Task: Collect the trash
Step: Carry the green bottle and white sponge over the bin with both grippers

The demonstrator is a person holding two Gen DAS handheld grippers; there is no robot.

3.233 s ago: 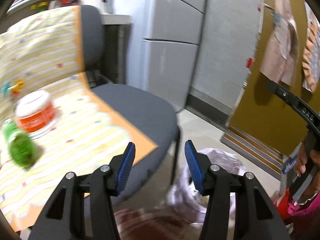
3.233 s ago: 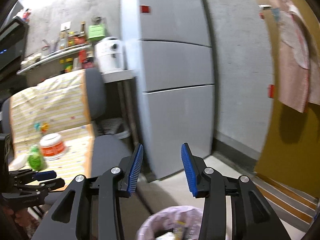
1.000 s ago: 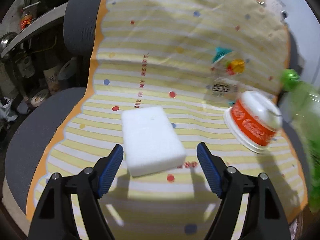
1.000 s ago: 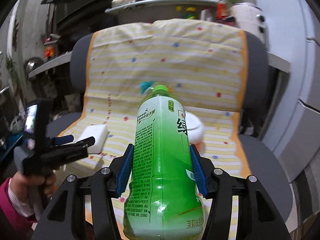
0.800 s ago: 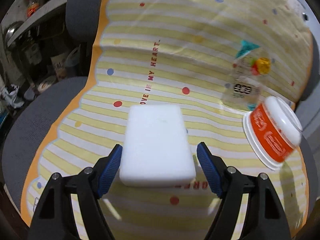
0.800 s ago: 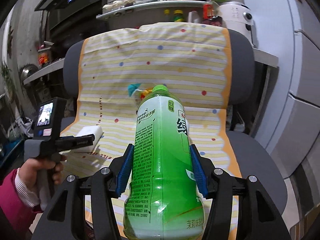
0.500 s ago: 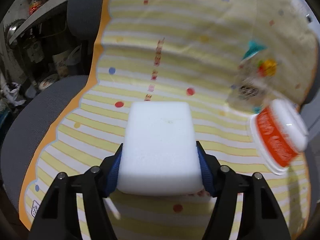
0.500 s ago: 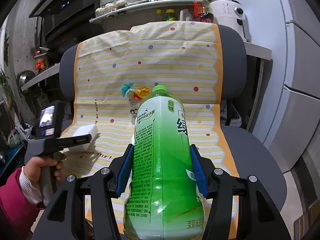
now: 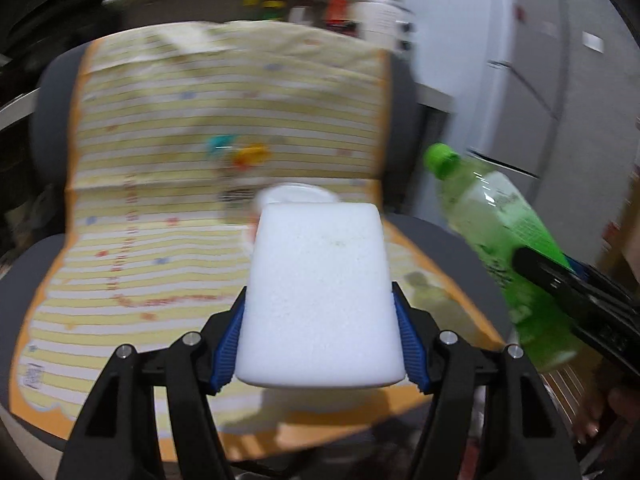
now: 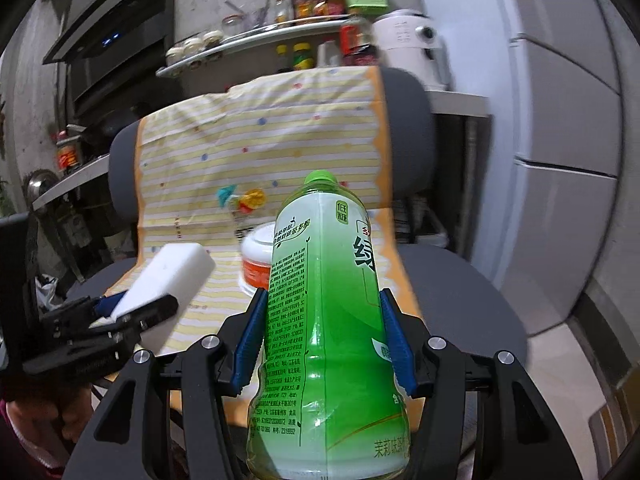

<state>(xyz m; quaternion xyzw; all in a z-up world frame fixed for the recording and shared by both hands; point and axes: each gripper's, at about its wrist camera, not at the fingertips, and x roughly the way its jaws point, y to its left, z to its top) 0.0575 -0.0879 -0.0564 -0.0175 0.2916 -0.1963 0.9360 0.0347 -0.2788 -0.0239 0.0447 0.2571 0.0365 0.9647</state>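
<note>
Here a white foam block is clamped between the blue pads of the left gripper, filling the centre of the left wrist view and held clear above the striped cloth on the grey chair. A green bottle is gripped upright between the fingers of the right gripper, at centre frame in the right wrist view. An orange-and-white cup is seen on the cloth behind the bottle, left of centre, with a small clear packet above it.
</note>
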